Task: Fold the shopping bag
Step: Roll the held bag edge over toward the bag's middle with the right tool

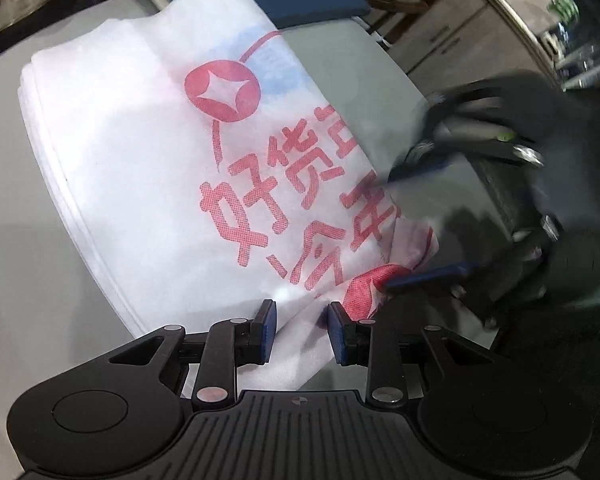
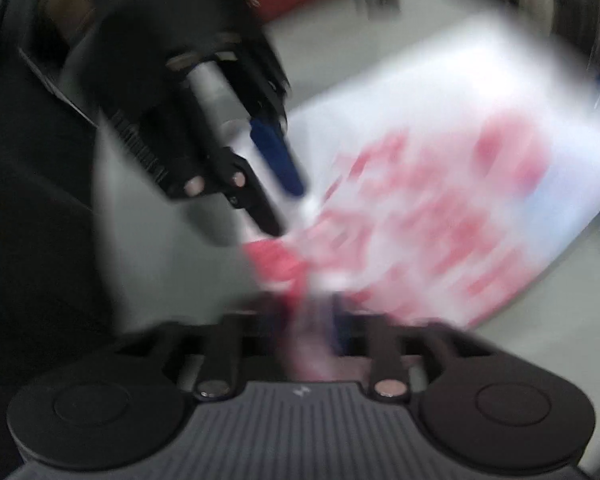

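Shopping bag [image 1: 140,152] lies folded on the grey counter [image 1: 20,280]; its near-right red corner stays loose. Your left hand-held gripper [image 1: 302,330] straddles fabric, narrowly parted; your right hand-held gripper [image 1: 416,220] gapes wide.

— How is your left gripper [image 1: 302,330] set?
— Your black gripper with blue pads tilts steeply down, its jaws partly apart with white fabric between them.
— And your right gripper [image 1: 410,230]?
— Blurred, its blue fingers [image 1: 428,276] spread wide, nothing clamped.
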